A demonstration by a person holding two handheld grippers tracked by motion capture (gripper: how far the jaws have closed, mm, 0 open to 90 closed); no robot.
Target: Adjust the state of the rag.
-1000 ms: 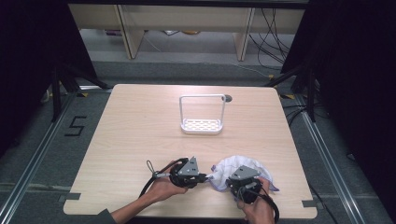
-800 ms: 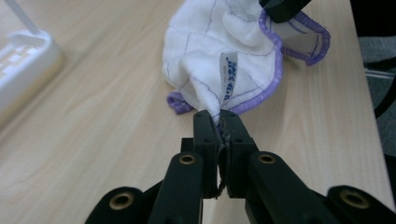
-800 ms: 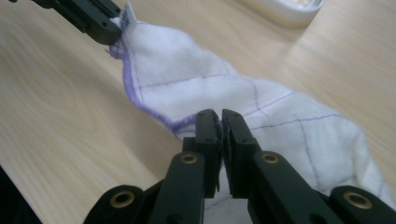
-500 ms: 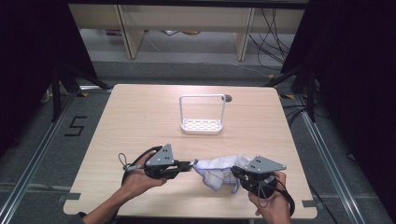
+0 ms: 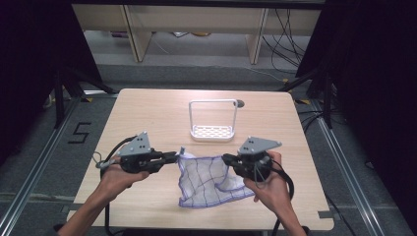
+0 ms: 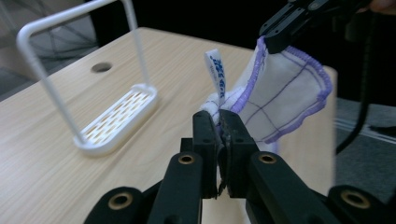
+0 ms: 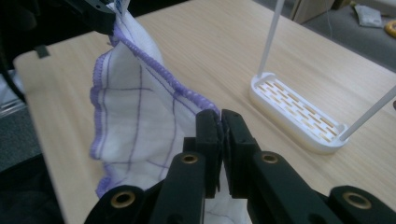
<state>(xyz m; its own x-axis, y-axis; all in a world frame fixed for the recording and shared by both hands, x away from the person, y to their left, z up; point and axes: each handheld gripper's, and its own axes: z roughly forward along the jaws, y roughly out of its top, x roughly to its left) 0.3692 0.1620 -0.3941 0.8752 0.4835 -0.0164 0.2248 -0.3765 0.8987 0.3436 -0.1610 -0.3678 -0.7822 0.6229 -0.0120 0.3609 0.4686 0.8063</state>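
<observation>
My left gripper (image 6: 219, 122) is clamped on one top corner of the white cloth with purple stitched grid and edging (image 5: 206, 179); my right gripper (image 7: 220, 122) is clamped on the other. Both have risen and parted, so the cloth now hangs spread above the pale wooden table (image 5: 147, 110), short of the white wire rack (image 5: 213, 132). Spreading looks nearly complete.

your white cloth (image 5: 209, 179) with thin purple grid lines and purple stitched hem, its white tag (image 6: 215, 70) printed blue, your black grippers left (image 5: 173, 157) and right (image 5: 227, 159) topped with grey plates, white slotted rack (image 5: 213, 122), pale wood-grain table (image 5: 147, 113)
</observation>
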